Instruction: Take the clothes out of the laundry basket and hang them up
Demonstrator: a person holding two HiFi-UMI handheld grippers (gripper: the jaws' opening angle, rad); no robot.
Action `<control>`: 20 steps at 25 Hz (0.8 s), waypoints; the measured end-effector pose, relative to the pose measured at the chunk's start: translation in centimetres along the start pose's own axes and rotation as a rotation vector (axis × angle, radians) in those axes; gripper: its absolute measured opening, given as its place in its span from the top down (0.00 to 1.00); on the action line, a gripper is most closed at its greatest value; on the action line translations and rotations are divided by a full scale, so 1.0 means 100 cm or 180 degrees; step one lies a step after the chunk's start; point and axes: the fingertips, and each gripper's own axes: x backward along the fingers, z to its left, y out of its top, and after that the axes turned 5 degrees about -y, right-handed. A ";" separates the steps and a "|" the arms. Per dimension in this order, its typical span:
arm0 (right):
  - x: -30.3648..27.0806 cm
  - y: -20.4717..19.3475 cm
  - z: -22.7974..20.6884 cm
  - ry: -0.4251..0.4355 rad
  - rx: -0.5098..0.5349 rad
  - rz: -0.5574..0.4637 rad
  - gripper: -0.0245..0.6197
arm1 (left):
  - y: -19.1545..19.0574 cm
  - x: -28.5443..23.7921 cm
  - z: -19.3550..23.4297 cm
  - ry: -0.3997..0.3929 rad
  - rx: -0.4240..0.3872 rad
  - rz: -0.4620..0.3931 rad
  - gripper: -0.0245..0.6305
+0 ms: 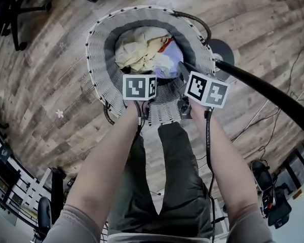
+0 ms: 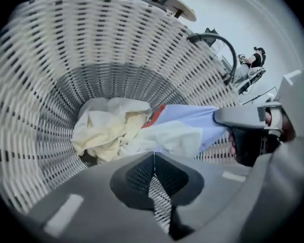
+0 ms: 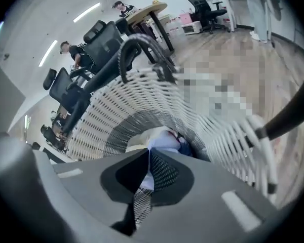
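Cloth (image 3: 163, 144) apparently between jaws, right gripper view only.

Wood-plank floor (image 1: 40, 59), black office chairs (image 3: 104, 37)

Looks like an open-plan office to me: black swivel office chairs (image 3: 104, 39) and a wooden-topped table (image 3: 147, 9) beyond the laundry basket (image 1: 99, 49), wood-plank flooring (image 1: 50, 59) under it, loose cables (image 1: 258, 116) nearby.
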 end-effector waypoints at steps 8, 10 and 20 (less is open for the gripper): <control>0.086 0.022 0.068 0.0497 0.0053 -0.0147 0.92 | 0.005 0.059 -0.040 -0.0150 -0.0365 -0.0149 0.95; 0.106 0.028 0.078 0.0572 -0.0012 -0.0193 0.92 | 0.005 0.069 -0.046 -0.0132 -0.0568 -0.0147 0.95; 0.214 0.045 0.101 0.0840 -0.0008 -0.0460 0.92 | 0.029 0.154 -0.086 -0.0268 -0.0847 -0.0572 0.96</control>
